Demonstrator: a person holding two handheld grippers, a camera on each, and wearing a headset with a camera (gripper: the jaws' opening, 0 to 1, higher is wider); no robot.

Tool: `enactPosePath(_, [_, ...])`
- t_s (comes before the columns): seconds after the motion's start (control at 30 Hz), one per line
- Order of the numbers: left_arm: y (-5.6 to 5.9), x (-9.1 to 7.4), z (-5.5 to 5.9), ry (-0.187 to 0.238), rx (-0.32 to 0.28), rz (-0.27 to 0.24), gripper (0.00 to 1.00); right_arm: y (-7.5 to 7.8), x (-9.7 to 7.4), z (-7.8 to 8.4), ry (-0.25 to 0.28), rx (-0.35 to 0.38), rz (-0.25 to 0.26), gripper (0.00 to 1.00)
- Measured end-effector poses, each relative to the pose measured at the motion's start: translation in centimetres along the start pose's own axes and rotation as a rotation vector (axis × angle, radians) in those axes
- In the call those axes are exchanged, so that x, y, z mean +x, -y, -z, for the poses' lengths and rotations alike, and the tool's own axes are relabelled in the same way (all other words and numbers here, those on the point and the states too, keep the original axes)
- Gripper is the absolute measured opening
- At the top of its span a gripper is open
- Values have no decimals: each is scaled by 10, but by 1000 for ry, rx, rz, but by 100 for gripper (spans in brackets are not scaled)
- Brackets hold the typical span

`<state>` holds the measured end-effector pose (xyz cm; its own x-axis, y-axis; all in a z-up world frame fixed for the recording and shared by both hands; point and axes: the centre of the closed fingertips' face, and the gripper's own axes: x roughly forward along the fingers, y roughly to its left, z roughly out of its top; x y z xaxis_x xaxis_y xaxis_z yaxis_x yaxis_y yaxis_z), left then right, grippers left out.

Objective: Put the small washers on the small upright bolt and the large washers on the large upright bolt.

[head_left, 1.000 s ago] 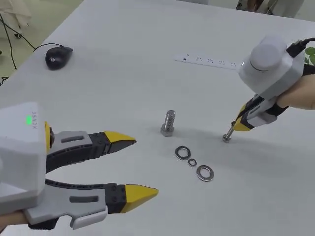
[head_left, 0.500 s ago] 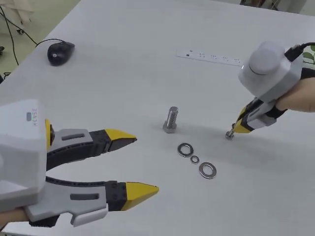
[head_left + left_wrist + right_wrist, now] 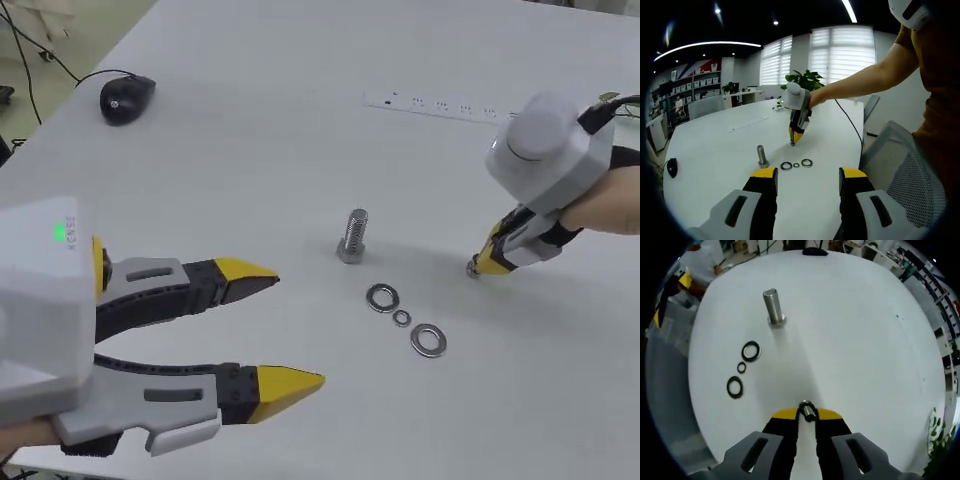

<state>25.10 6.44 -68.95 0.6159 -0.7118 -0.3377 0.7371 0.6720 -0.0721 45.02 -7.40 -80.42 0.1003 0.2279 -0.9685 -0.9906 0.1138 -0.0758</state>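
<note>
Right gripper view: the right claw (image 3: 806, 416) is pinched narrow around the small bolt (image 3: 807, 409) on the tabletop (image 3: 865, 340), well apart from the large bolt (image 3: 773, 306). Three washers (image 3: 741, 367) lie in a row near the large bolt. The left claw (image 3: 298, 328) is spread wide and empty, farther from it.

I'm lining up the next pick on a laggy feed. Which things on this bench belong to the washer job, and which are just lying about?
Job:
- large bolt, upright
- small bolt, clamped in the right gripper
- first large washer
- small washer
- second large washer

Lying about:
- mouse
- power strip
</note>
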Motion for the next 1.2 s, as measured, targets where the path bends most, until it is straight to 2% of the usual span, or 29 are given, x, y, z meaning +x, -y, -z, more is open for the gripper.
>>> enactPosePath(0.47, [-3,2,0,-5,-2,-4,48,2,5,0,11,5,-2,14])
enactPosePath(1.2, [0,5,-2,-12,15,2,48,0,-4,12,10,15,7,17])
